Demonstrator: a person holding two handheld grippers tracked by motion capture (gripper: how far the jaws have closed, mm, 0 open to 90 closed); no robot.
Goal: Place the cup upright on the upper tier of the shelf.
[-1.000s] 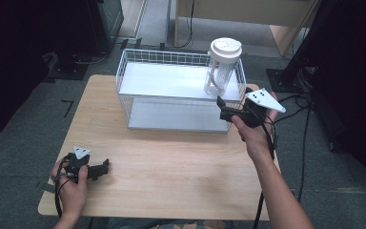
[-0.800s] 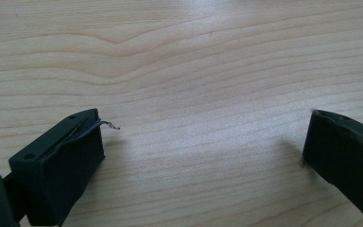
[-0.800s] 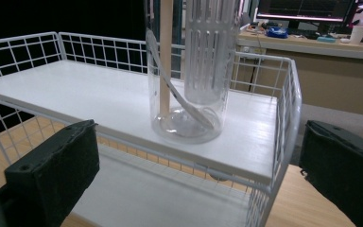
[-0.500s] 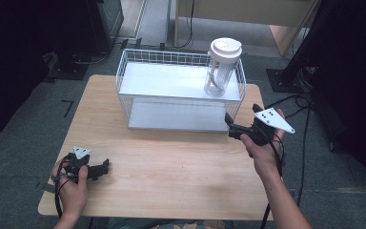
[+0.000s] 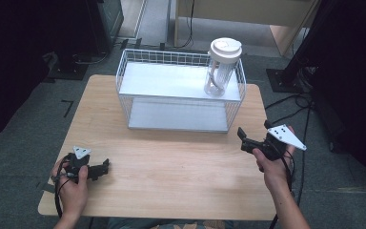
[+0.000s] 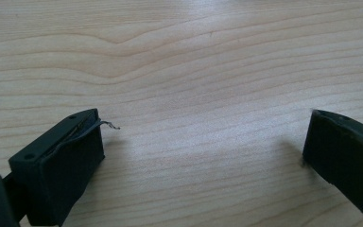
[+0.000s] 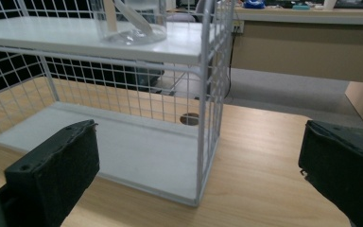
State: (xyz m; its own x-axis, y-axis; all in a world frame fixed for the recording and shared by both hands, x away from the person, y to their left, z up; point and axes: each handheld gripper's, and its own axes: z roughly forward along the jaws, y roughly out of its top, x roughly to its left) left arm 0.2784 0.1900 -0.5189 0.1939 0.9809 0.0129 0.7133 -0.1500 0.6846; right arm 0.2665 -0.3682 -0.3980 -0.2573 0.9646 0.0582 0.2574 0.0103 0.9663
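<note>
A clear plastic jar with a white lid (image 5: 222,67) stands upright on the top shelf of a white wire rack (image 5: 138,90), at its right end; its clear base (image 7: 130,21) shows in the right gripper view. My right gripper (image 5: 242,139) is open with nothing between its jaws, held just off the rack's front right corner (image 7: 203,142). My left gripper (image 5: 106,167) rests low over the wooden table (image 5: 171,171) near the front left corner, also open and holding nothing. Bare wood grain (image 6: 203,109) lies between its jaws.
The rack has a white lower shelf (image 7: 137,156) with nothing on it. A hole (image 7: 189,118) in the tabletop lies behind the rack. A wooden desk (image 7: 312,42) stands beyond the table. Cables (image 5: 290,102) trail on the floor at right.
My right gripper has drawn back from the jar on the top shelf, moving toward the front right and down. The jar stays on the rack. The left gripper has not moved.
</note>
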